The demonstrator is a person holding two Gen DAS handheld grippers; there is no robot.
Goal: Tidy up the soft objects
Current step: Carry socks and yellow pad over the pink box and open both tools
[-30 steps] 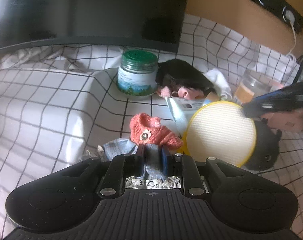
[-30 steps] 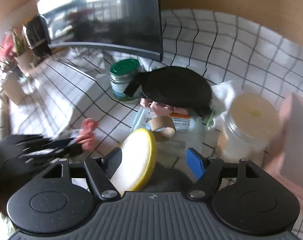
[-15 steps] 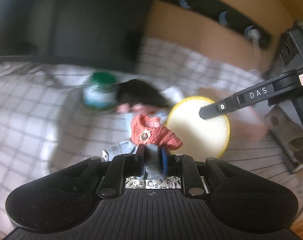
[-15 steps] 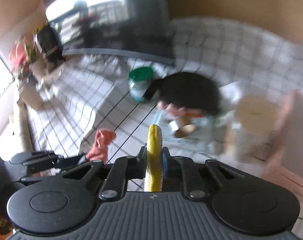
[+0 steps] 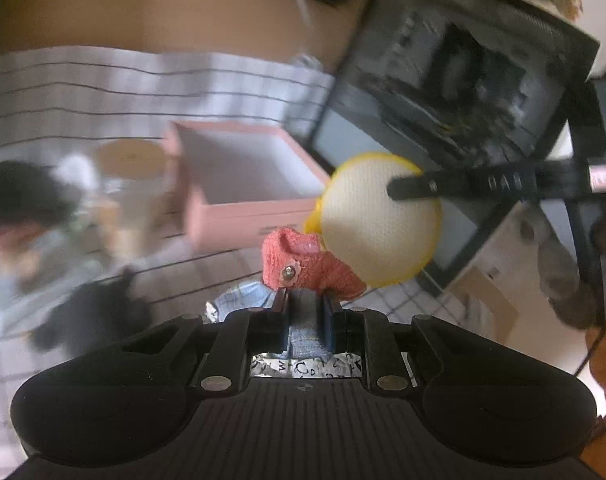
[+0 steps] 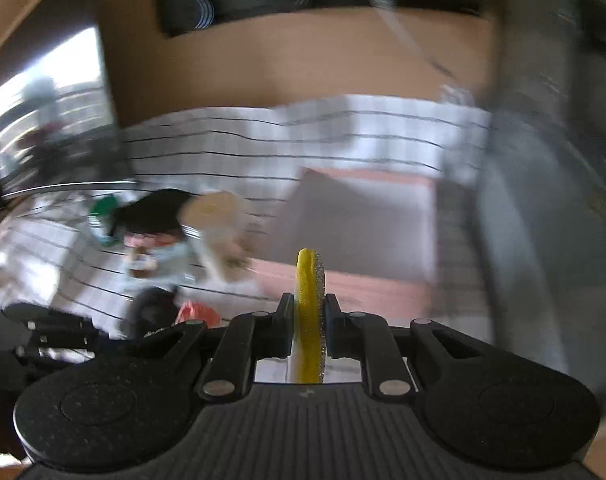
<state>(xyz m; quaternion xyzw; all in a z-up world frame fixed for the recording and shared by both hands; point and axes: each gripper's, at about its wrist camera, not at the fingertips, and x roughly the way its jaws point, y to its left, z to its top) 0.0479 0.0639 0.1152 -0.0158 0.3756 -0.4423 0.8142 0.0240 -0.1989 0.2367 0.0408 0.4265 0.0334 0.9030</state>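
Note:
My left gripper [image 5: 306,303] is shut on a small doll outfit [image 5: 303,268], a coral knitted top over pale blue denim, held above the checked tablecloth. My right gripper [image 6: 309,309] is shut on a round yellow sponge pad [image 6: 310,280], seen edge-on; the pad also shows in the left wrist view [image 5: 379,216], with the right gripper's finger [image 5: 463,184] across it. An open pink box [image 5: 239,184] with a pale inside stands just beyond both; it also shows in the right wrist view [image 6: 359,236]. Both views are blurred by motion.
A clear jar with a tan lid [image 6: 217,232], a black soft item [image 6: 151,210] and a green-lidded jar [image 6: 103,216] stand left of the box. A small black plush [image 5: 91,312] lies on the cloth. A dark computer case [image 5: 463,80] stands right of the box.
Both grippers have swung right, from the clutter toward the pink box. The right gripper, open around the yellow pad a second ago, has shut on it and lifted it. The left kept its hold.

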